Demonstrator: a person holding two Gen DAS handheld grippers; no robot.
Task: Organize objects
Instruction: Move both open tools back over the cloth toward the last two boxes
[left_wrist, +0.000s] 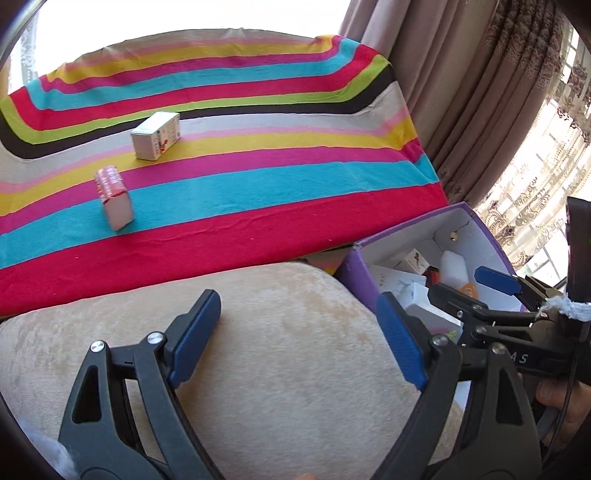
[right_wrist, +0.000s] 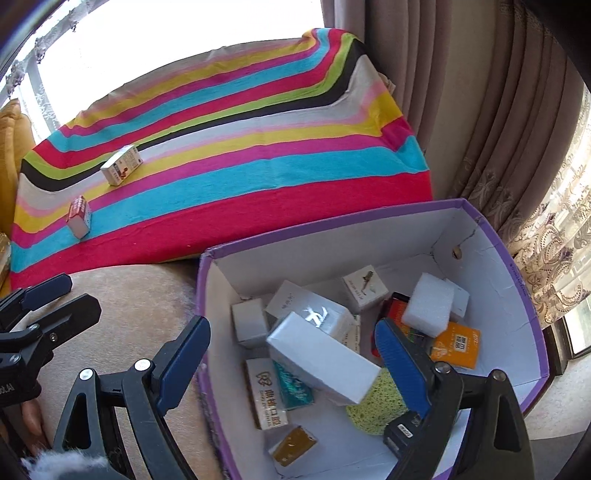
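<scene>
Both claws are empty, jaws apart: right claw (right_wrist: 291, 352) over the purple box (right_wrist: 533, 295) of sorted stuff, left claw (left_wrist: 299, 332) above the cushion. Two small boxes (left_wrist: 157, 136) (left_wrist: 113, 201) wait on the striped cloth — probably next.

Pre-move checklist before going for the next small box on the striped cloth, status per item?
1. Left gripper open and empty: ok, jaws spread over the beige cushion.
2. Right gripper open and empty: ok, above the purple box, nothing between the fingers.
3. Targets remaining on the striped cloth: ok, red-topped box and white box, both apart from each other.
4. Path to them clear: ok, only bare cloth between.
5. Room in the purple box: ok, floor partly bare near the right wall.
6. Grippers clear of each other: cannot tell, they sit close.
</scene>
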